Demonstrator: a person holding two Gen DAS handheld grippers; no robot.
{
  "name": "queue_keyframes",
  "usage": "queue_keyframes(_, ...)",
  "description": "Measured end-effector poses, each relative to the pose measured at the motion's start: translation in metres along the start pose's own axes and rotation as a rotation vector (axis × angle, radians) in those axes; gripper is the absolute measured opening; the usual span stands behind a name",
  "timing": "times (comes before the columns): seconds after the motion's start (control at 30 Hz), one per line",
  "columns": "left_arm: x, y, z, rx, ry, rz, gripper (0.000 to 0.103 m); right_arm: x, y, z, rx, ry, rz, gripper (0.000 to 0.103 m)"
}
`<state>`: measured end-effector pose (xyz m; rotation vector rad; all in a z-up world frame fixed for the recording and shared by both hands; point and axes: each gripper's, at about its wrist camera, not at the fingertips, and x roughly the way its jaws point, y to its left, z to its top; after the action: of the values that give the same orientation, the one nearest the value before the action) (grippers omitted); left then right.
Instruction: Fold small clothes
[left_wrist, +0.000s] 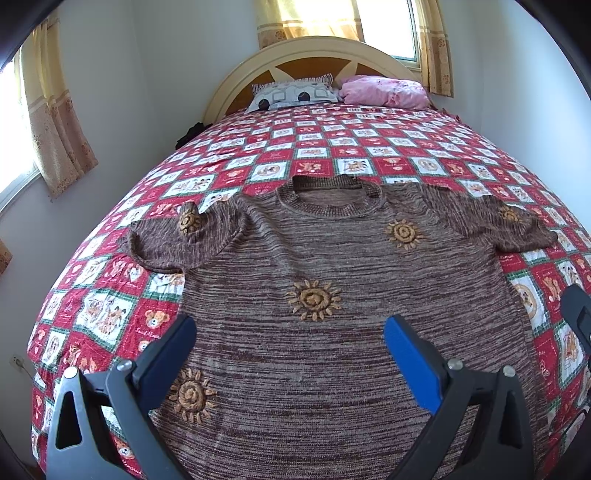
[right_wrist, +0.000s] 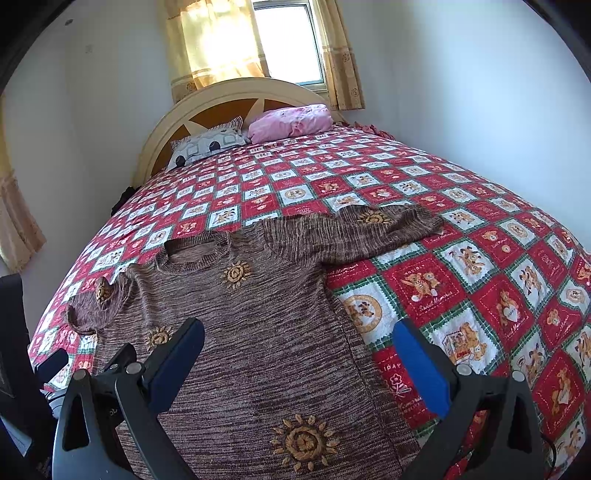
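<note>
Bed (left_wrist: 110, 317): checked red-and-white quilt, bare save for one garment.
Sweater (left_wrist: 332, 350): brown knit with sun motifs, lying front-up and spread flat on the bed's near half, neck toward the headboard, both sleeves out to the sides. No fold made yet; the whole task appears to remain.
Left gripper (left_wrist: 290, 354): hovering over the sweater's lower body, jaws wide apart, empty.
Right gripper (right_wrist: 299, 356): hovering over the sweater's right side edge, jaws wide apart, empty.

Left claw (left_wrist: 290, 345) and right claw (right_wrist: 299, 350) both spread wide, empty, fingers pointing forward.
</note>
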<state>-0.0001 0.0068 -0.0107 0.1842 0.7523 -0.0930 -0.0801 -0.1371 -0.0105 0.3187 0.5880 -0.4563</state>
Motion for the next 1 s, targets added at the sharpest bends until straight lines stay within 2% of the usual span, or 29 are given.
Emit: queue_keyframes(1.0,0.0065,0.0025,-0.0011,-0.004,0.025,0.005,0.103,0.0045,0.0048,-0.0014,-0.005,0.016,0.0,0.102)
